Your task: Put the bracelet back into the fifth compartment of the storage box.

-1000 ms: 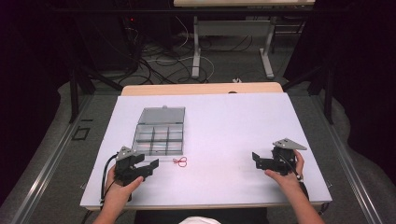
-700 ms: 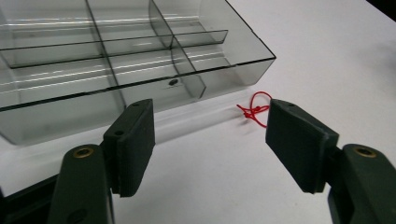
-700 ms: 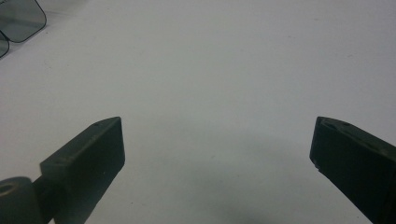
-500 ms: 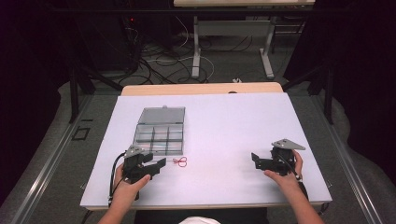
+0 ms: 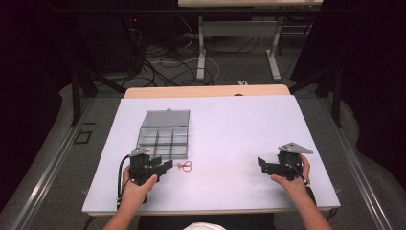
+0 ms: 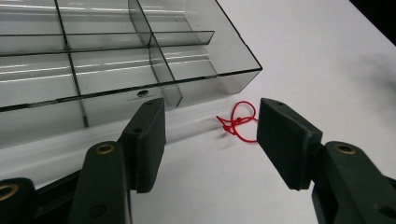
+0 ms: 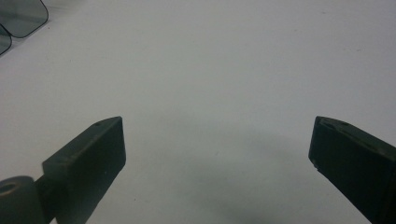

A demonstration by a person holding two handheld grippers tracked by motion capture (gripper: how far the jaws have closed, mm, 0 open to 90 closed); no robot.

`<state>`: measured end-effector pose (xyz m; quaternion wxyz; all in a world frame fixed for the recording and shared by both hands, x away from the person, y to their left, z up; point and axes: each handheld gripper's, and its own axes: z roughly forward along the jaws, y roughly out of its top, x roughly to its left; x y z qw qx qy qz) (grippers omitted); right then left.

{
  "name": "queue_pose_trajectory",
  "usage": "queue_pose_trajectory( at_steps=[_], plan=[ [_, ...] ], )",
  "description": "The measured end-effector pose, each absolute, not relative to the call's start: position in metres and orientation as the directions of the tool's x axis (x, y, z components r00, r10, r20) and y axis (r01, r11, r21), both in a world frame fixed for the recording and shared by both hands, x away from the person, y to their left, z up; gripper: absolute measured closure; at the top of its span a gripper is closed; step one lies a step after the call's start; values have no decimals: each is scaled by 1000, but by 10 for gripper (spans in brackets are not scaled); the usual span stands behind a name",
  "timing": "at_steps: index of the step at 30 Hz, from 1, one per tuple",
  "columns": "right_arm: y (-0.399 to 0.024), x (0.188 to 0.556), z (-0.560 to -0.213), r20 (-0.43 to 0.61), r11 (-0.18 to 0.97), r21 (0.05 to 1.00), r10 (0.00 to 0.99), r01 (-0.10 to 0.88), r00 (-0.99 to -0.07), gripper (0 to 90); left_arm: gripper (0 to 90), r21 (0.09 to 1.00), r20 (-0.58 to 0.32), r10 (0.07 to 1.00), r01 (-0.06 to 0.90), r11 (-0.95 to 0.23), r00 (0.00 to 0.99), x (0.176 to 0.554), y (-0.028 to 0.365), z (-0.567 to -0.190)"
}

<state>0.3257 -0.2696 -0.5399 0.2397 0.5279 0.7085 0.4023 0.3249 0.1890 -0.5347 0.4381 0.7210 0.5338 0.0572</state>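
A small red loop of thin cord (image 5: 185, 166) lies on the white table, just in front of a clear compartment box (image 5: 163, 134). My left gripper (image 5: 165, 165) is low over the table, just left of the loop, and points at it. In the left gripper view the red loop (image 6: 232, 123) lies just past the fingertips, close to the right-hand jaw. The left gripper (image 6: 212, 121) is open with nothing between the pads, and its jaws have just been closing. My right gripper (image 5: 262, 165) rests at the table's right front. It stands open (image 7: 217, 140) over bare table.
The clear box (image 6: 196, 84) has several empty compartments, and its lid lies flat behind it. A corner of the box (image 7: 21, 16) shows far off in the right gripper view. The white table top (image 5: 230, 129) ends at a wooden strip at the back, with cables and desk legs beyond.
My left gripper has shifted a little to the right toward the red loop, and its jaws stand narrower. The right gripper has not moved.
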Motion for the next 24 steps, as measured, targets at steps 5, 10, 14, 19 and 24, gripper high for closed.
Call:
queue_pose_trajectory(
  at_steps=[5, 10, 14, 19, 24],
  plan=[
    [-271, 326, -540, 91, 117, 823, 939, 556, -333, 35, 429, 670, -400, 824, 741, -36, 402, 326, 187, -532],
    [-272, 326, -540, 93, 116, 823, 938, 556, -333, 36, 435, 644, -423, 833, 765, 0, 356, 329, 183, -530],
    [-272, 326, -540, 95, 115, 822, 938, 557, -334, 37, 435, 617, -430, 837, 787, -1, 338, 332, 179, -529],
    [-272, 326, -541, 101, 110, 820, 938, 562, -332, 38, 434, 598, -447, 829, 802, -3, 337, 333, 173, -530],
    [-272, 327, -541, 103, 109, 820, 938, 562, -332, 39, 432, 581, -461, 825, 814, 1, 328, 335, 169, -530]
  ],
)
